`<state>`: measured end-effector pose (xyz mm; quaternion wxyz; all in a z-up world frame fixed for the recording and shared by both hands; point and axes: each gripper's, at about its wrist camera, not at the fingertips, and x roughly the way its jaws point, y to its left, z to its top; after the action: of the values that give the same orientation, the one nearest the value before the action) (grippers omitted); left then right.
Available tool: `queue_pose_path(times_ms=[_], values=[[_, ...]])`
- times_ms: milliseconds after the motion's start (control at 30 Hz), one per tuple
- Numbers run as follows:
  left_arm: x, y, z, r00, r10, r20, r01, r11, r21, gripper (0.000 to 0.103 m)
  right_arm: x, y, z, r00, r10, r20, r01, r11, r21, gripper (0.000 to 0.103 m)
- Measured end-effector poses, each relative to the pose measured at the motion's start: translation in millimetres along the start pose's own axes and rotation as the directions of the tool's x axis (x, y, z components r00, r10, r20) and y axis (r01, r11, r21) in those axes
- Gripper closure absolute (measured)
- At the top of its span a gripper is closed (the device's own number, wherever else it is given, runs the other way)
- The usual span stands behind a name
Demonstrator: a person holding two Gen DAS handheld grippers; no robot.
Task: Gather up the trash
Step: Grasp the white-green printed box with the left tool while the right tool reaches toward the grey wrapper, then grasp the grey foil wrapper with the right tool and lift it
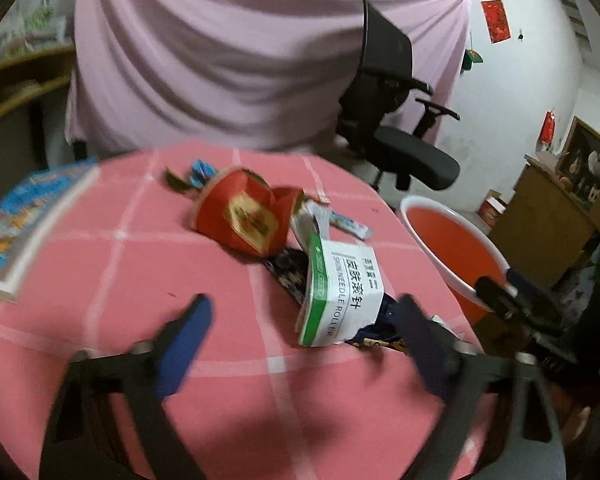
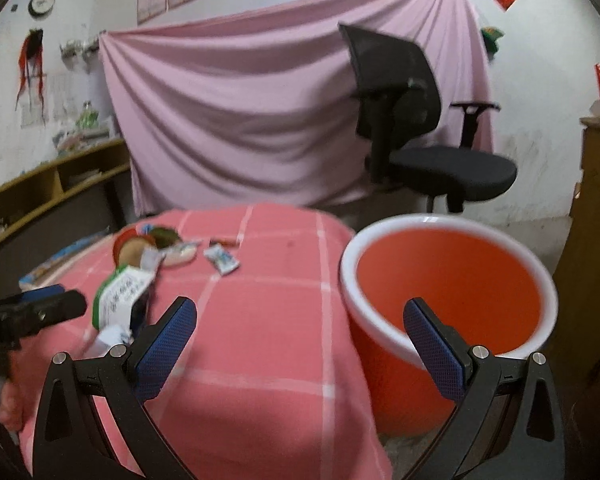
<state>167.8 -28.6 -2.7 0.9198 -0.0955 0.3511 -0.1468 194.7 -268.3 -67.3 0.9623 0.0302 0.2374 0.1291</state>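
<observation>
Bin point(image 2: 452, 280) was empty; the trash point(image 1: 260, 220) lay on the table point(image 1: 120, 280). Both grippers point(image 1: 304, 312) point(image 2: 300, 320) stood open, holding nothing.

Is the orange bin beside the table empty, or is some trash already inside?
Empty, as far as visible: the orange bin shows only bare inner wall; its very bottom is hidden.

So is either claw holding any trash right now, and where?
Nothing is held. The left claw stands open beside the white-and-green cardboard box; the right claw is open and empty near the orange plastic bucket.
</observation>
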Motion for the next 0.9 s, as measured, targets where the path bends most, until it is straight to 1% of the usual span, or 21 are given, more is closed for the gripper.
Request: queue_pose_path(times_ms=[33, 67, 100, 200, 333, 367, 433, 533, 600, 633, 700, 800, 900], values=[[4, 2, 1, 1.0, -0.011, -0.029, 0.011, 1.0, -0.015, 0.035, 2, 0, 0, 1.0, 0.011, -0.015, -0.011, 1.0, 0.002, 0.0], [7, 3, 1, 0.999, -0.018, -0.044, 0.017, 1.0, -0.023, 0.036, 4, 1, 0, 1.0, 0.017, -0.025, -0.017, 1.0, 0.003, 0.0], [7, 5, 1, 0.998, -0.028, -0.054, 0.026, 0.999, -0.033, 0.041, 5, 1, 1, 0.999, 0.023, -0.03, -0.023, 1.0, 0.005, 0.0], [3, 9, 5, 0.996, -0.073, -0.057, 0.071, 0.996, -0.047, 0.05, 7, 1, 6, 0.996, 0.072, -0.05, -0.071, 0.997, 0.016, 0.0], [7, 11, 11, 0.988, -0.123, -0.092, 0.118, 0.991, -0.063, 0.072, 11, 7, 13, 0.987, 0.139, -0.077, -0.139, 0.99, 0.005, 0.0], [8, 12, 12, 0.986, -0.135, -0.099, 0.129, 0.989, -0.067, 0.074, 13, 9, 14, 0.984, 0.154, -0.088, -0.155, 0.988, -0.002, 0.0], [8, 11, 11, 0.983, -0.15, -0.104, 0.144, 0.988, -0.061, 0.085, 17, 15, 14, 0.98, 0.167, -0.106, -0.17, 0.985, -0.016, 0.0], [11, 8, 10, 0.984, -0.135, -0.112, 0.131, 0.991, -0.042, 0.089, 20, 24, 13, 0.97, 0.201, -0.135, -0.208, 0.977, -0.043, 0.001], [9, 7, 8, 0.988, -0.114, -0.104, 0.11, 0.993, -0.04, 0.092, 22, 28, 11, 0.963, 0.22, -0.154, -0.231, 0.971, -0.056, 0.009], [7, 6, 6, 0.989, -0.108, -0.098, 0.105, 0.994, -0.039, 0.094, 22, 29, 11, 0.961, 0.227, -0.159, -0.239, 0.969, -0.059, 0.01], [1, 6, 2, 0.991, -0.104, -0.086, 0.101, 0.994, -0.037, 0.095, 22, 31, 10, 0.955, 0.248, -0.164, -0.262, 0.963, -0.067, 0.016], [-9, 11, -7, 0.994, -0.088, -0.069, 0.084, 0.995, -0.054, 0.096, 20, 38, 9, 0.946, 0.274, -0.171, -0.292, 0.952, -0.09, 0.018], [-18, 25, -21, 0.997, -0.046, -0.059, 0.04, 0.995, -0.095, 0.098, 17, 48, 8, 0.942, 0.285, -0.177, -0.309, 0.942, -0.131, 0.018]])
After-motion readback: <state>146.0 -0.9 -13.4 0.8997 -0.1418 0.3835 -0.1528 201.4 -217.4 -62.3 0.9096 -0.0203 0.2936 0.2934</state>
